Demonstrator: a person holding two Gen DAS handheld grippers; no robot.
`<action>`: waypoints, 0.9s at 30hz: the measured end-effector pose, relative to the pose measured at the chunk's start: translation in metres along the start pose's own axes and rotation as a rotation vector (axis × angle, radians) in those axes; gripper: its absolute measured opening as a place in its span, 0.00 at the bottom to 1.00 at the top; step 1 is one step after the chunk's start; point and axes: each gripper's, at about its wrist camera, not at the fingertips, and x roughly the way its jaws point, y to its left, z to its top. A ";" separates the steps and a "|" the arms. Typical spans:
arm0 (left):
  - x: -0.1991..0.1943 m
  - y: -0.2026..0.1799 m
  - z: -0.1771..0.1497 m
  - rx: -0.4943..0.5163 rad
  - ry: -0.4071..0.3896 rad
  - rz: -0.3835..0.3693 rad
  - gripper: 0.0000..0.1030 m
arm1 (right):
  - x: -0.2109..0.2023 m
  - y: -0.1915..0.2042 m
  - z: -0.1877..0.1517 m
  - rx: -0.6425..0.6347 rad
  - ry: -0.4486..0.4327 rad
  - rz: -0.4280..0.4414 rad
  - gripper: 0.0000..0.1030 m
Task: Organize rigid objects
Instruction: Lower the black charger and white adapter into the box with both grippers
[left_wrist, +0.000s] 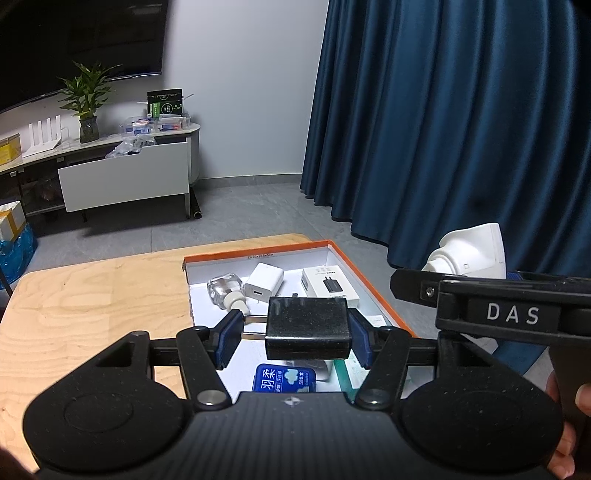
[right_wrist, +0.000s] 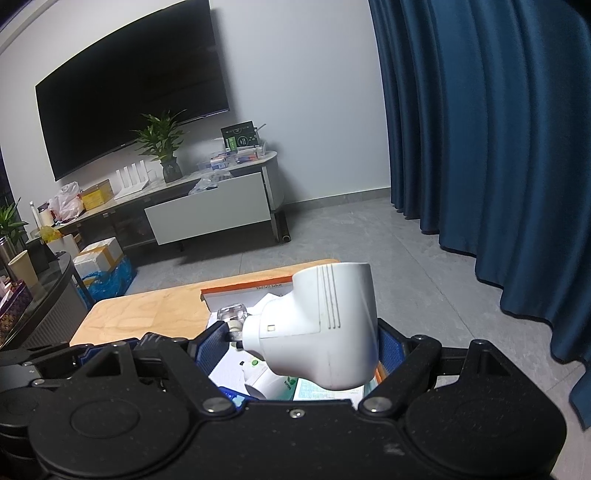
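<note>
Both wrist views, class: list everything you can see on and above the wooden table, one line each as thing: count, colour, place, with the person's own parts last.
Wooden table: one, light plywood, under the box.
Orange-rimmed cardboard box: one, white inside, on the table's right part.
Square white charger: one, white, lying in the box.
White carton picturing a black plug: one, in the box, right of that charger.
Clear glass bottle: one, transparent, lying in the box's left part.
Blue printed packet: one, blue, near end of the box.
Black plug adapter: one, black, held above the box.
White plastic adapter: one, white, held above the box.
Left hand-held gripper: black, shut on the black adapter.
Right hand-held gripper: black, shut on the white adapter.
</note>
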 end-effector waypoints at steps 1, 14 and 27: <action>0.001 0.000 0.001 0.001 0.000 0.001 0.59 | 0.000 0.000 0.000 0.001 0.000 0.000 0.95; 0.018 0.009 0.008 -0.022 0.017 0.005 0.59 | 0.003 -0.003 0.000 0.004 0.002 0.007 0.95; 0.040 0.019 0.020 -0.043 0.030 0.009 0.59 | 0.014 -0.009 0.011 0.023 0.033 0.019 0.95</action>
